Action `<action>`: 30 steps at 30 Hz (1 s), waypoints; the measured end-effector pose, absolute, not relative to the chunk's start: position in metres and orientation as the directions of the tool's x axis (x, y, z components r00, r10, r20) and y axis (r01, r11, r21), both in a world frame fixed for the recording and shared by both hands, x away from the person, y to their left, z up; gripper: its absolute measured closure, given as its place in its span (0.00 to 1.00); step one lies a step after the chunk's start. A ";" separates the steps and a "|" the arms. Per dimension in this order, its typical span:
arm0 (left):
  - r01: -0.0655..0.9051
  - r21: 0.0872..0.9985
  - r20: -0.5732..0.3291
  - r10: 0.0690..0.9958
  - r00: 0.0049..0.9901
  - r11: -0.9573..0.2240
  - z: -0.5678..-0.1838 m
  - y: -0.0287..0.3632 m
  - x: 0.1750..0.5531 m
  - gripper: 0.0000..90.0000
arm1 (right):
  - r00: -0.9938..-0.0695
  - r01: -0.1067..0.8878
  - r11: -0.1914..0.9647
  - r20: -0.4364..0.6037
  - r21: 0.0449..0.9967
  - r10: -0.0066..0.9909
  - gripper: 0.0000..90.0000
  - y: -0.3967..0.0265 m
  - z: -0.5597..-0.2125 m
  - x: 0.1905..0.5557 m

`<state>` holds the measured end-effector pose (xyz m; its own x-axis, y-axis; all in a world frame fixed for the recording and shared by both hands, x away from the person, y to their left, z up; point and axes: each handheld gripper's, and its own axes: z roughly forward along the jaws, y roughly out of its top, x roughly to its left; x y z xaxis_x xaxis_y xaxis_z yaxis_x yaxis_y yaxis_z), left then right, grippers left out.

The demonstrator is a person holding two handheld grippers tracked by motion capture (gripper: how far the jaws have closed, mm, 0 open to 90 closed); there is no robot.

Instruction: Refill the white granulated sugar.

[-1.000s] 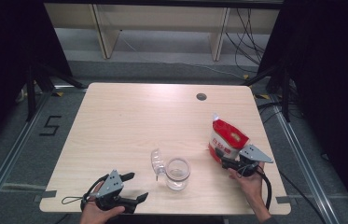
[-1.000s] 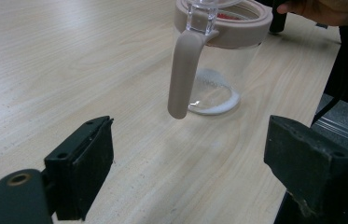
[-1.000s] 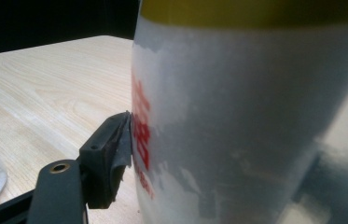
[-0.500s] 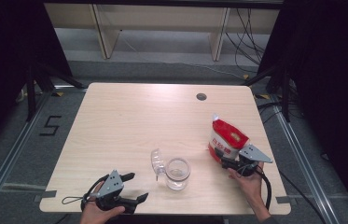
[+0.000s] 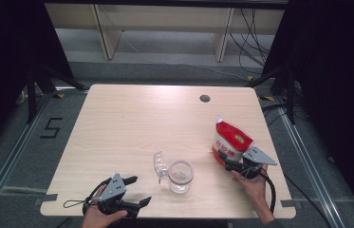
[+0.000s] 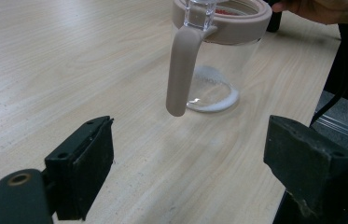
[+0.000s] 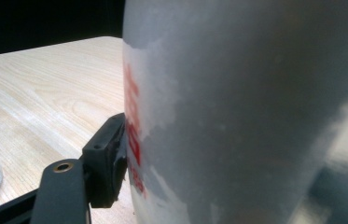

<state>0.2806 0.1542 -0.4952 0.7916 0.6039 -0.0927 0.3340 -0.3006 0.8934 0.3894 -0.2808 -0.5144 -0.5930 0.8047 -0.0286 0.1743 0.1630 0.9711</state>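
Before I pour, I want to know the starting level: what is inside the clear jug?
The clear jug holds a thin white layer at its bottom; otherwise it looks empty. Its pinkish rim hides the top of the inside.

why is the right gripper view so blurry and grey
In the right gripper view the bag sits too close to the lens, so it blurs into grey; the left gripper view shows the pitcher sharply; the high view is evenly lit, with dark surroundings.
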 end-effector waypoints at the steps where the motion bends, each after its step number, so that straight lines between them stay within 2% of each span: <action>1: 0.310 0.898 -0.071 0.592 0.803 -0.313 -0.495 0.154 0.282 0.17 | -0.591 0.177 0.165 -0.029 0.970 0.806 0.37 -0.281 -0.514 0.389; 4: 0.309 0.897 -0.067 0.593 0.803 -0.317 -0.495 0.154 0.282 0.17 | -0.596 0.209 0.137 0.015 0.968 0.803 0.38 -0.277 -0.515 0.387; 8: 0.311 0.899 -0.073 0.595 0.801 -0.309 -0.495 0.154 0.282 0.17 | -0.590 0.217 0.133 0.022 0.967 0.807 0.40 -0.278 -0.515 0.386; 12: 0.314 0.897 -0.074 0.592 0.802 -0.312 -0.495 0.154 0.282 0.17 | -0.613 0.194 0.144 0.005 0.970 0.790 0.43 -0.278 -0.515 0.389; 14: 0.330 0.892 -0.087 0.598 0.796 -0.309 -0.496 0.154 0.281 0.17 | -0.602 0.213 0.124 0.030 0.969 0.798 0.43 -0.276 -0.515 0.387; 16: 0.335 0.892 -0.094 0.600 0.795 -0.303 -0.496 0.153 0.281 0.17 | -0.610 0.194 0.144 0.004 0.970 0.793 0.44 -0.278 -0.515 0.389; 17: 0.310 0.895 -0.067 0.592 0.803 -0.320 -0.495 0.154 0.282 0.17 | -0.613 0.189 0.151 -0.003 0.970 0.790 0.43 -0.278 -0.515 0.390; 20: 0.322 0.889 -0.069 0.600 0.797 -0.325 -0.495 0.154 0.281 0.17 | -0.619 0.187 0.150 -0.002 0.971 0.785 0.43 -0.278 -0.515 0.390; 22: 0.314 0.891 -0.063 0.595 0.801 -0.328 -0.495 0.154 0.282 0.17 | -0.611 0.198 0.136 0.013 0.971 0.791 0.41 -0.278 -0.515 0.390; 24: 0.315 0.891 -0.064 0.595 0.801 -0.327 -0.495 0.154 0.281 0.18 | -0.582 0.164 0.091 0.022 0.982 0.813 0.43 -0.275 -0.517 0.392; 25: 0.316 0.889 -0.062 0.596 0.800 -0.331 -0.495 0.154 0.281 0.18 | -0.637 0.185 0.124 0.023 0.975 0.771 0.44 -0.278 -0.516 0.393; 27: 0.329 0.892 -0.084 0.602 0.794 -0.311 -0.496 0.153 0.281 0.18 | -0.594 0.192 0.126 0.013 0.973 0.804 0.45 -0.276 -0.515 0.391; 28: 0.330 0.893 -0.088 0.599 0.796 -0.306 -0.496 0.153 0.281 0.18 | -0.606 0.196 0.152 -0.003 0.969 0.795 0.46 -0.276 -0.512 0.393; 29: 0.308 0.896 -0.065 0.591 0.804 -0.320 -0.495 0.154 0.282 0.18 | -0.605 0.225 0.125 0.038 0.966 0.796 0.47 -0.275 -0.511 0.391; 30: 0.310 0.895 -0.067 0.591 0.804 -0.320 -0.495 0.154 0.282 0.18 | -0.588 0.236 0.136 0.030 0.962 0.808 0.48 -0.273 -0.510 0.390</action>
